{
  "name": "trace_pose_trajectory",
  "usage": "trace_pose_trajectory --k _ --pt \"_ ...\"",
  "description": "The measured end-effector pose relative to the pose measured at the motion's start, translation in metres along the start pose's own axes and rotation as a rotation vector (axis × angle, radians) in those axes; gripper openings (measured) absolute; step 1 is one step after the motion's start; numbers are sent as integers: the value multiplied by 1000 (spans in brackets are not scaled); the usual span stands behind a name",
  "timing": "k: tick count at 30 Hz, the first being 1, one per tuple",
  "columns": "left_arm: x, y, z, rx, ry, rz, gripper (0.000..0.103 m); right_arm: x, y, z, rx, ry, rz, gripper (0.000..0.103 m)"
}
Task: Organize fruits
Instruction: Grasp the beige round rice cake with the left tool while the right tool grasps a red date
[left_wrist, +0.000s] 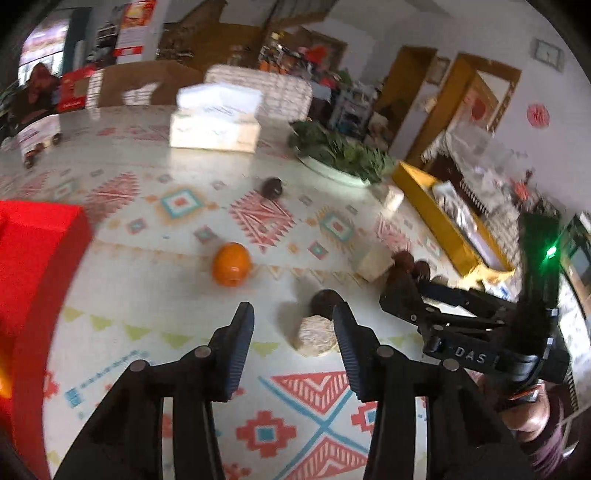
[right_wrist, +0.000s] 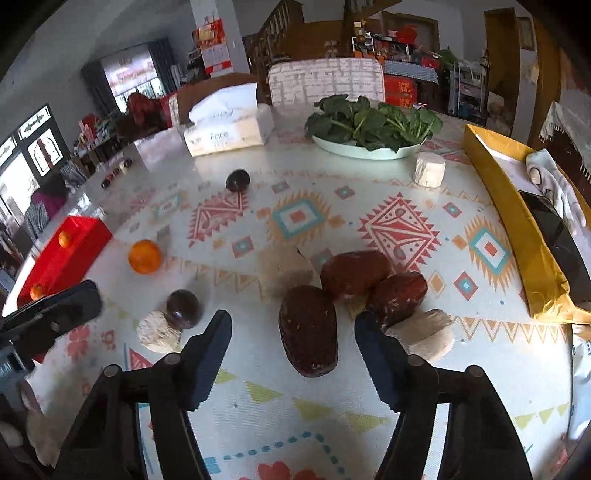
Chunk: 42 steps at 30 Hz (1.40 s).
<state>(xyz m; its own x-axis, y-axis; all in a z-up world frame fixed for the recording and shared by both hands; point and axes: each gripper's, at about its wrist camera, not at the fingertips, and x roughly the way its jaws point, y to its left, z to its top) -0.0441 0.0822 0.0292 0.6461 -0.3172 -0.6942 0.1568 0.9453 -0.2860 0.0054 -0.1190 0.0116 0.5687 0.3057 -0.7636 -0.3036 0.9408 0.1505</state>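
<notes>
The white tissue box (right_wrist: 225, 138) at the far side of the table bears the word "Face" on its front, and the right gripper's black body, seen from the left wrist view, carries the letters "DAS". Other printing, on the red poster by the window, is too blurred to read.

The left gripper (left_wrist: 293, 319) stands wide apart and holds nothing, above the table near a pale round puffed cake (left_wrist: 316, 336) that touches a dark purple round fruit (left_wrist: 325, 301). The right gripper (right_wrist: 293, 328) is also spread wide and empty; a dark reddish-brown oblong fruit (right_wrist: 308, 330) lies between its fingers, with two more of the same kind (right_wrist: 354, 273) just behind it. A glossy orange round fruit (right_wrist: 144, 256) lies near a red rectangular box (right_wrist: 70, 254), in which two small orange fruits show. Another dark purple fruit (right_wrist: 237, 180) sits alone farther back.

The table wears a glossy cream cloth with red, teal and orange geometric patterns (right_wrist: 399, 229). On it stand a white oval plate of green leaves (right_wrist: 369, 151) and a gold rectangular box (right_wrist: 517, 229). Behind are a staircase, wooden doors and cluttered shelves.
</notes>
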Motion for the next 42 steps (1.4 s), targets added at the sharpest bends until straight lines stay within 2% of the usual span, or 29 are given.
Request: trace_pose_trajectory --k 5,11,12,14,15,17,19,20,21,28,31,37,42 --pt "31 -6 3 20 97 7 46 4 2 -2 -16 8 -31 73" --pt "37 -9 4 31 92 6 47 9 1 0 -4 28 -42 65" --pt "37 -10 4 39 89 3 46 9 1 0 -7 28 -47 63" --pt "37 -12 3 42 89 -49 24 9 3 0 -15 29 -60 58" --pt "36 -14 3 49 85 -43 24 9 4 0 -17 28 -67 53" --pt "35 -17 2 71 67 -20 24 9 4 1 -16 25 -71 49" --pt "33 -17 0 63 57 -23 24 8 1 0 -3 21 -67 43" --pt "32 -15 1 56 49 -24 24 7 -1 0 8 18 -62 37" --pt "29 -14 1 46 35 -29 24 7 -2 0 14 16 -56 36" --pt "1 1 4 -10 -98 -51 24 3 -10 -2 66 -1 -49 36" --pt "-7 5 4 -29 -123 -83 24 0 -9 -4 74 -4 -111 36" --pt "-22 10 3 -54 -174 -135 24 -18 16 -18 55 21 -208 36" --pt "-26 13 3 -62 -200 -122 24 -44 41 -19 107 -12 -215 36"
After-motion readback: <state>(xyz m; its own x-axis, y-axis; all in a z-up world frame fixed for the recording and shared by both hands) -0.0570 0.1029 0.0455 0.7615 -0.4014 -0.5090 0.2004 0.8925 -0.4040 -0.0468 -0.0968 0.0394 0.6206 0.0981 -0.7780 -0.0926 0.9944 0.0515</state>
